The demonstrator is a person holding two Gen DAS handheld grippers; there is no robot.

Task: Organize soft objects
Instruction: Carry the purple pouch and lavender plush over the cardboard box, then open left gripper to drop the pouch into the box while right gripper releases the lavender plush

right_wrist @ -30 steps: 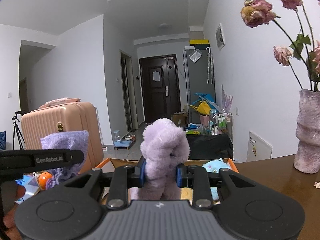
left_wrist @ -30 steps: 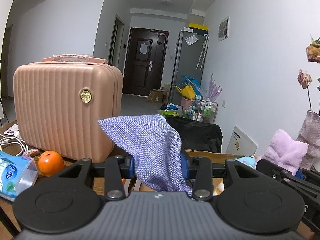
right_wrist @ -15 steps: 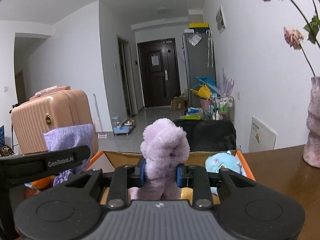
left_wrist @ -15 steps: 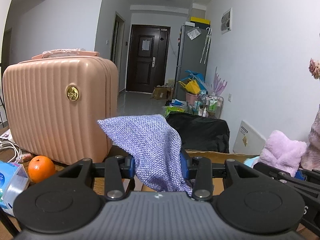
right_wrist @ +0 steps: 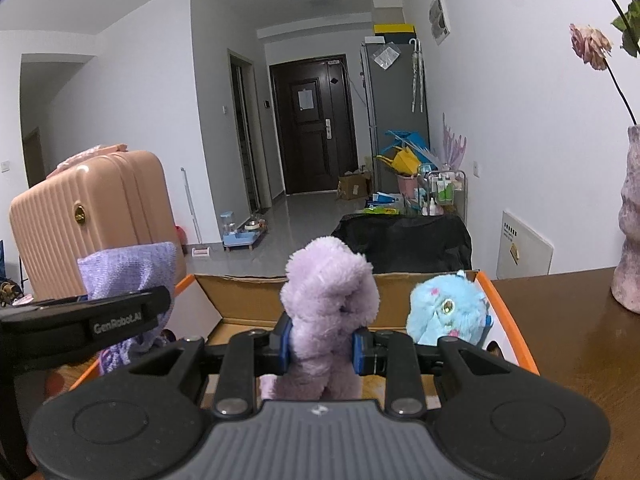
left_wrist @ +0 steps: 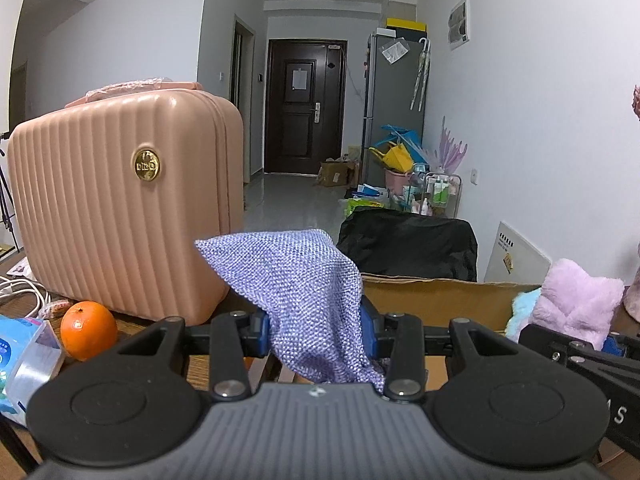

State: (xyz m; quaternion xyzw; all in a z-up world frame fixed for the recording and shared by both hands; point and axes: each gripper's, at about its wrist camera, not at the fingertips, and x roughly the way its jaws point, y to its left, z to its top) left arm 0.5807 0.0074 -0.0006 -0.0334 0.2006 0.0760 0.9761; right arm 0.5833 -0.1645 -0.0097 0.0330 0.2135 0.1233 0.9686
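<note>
The left tool (left_wrist: 316,334) is clamped on a purple knitted cloth (left_wrist: 296,292), which stands up in a peak above the pads and hangs loose below them. The right tool (right_wrist: 322,346) is closed on a lilac plush toy (right_wrist: 328,296), its pads pressed deep into the pile. Just ahead of both tools and below them sits an open cardboard box (right_wrist: 404,280) with orange-edged flaps, on the brown table (right_wrist: 568,320); a blue plush toy (right_wrist: 444,308) already lies inside, ahead and to the right of the right tool.

The step in hand looks like carrying both items over the box for dropping in. The two tools are close side by side (the left one's body fills the lower left of the right wrist view), so they could knock together over the opening. The cloth's trailing end may catch on the near flap and drape outside when let go. To the left of the left tool stand a pink suitcase (left_wrist: 120,208) and an orange (left_wrist: 88,330); a wide swing could nudge the fruit.
</note>
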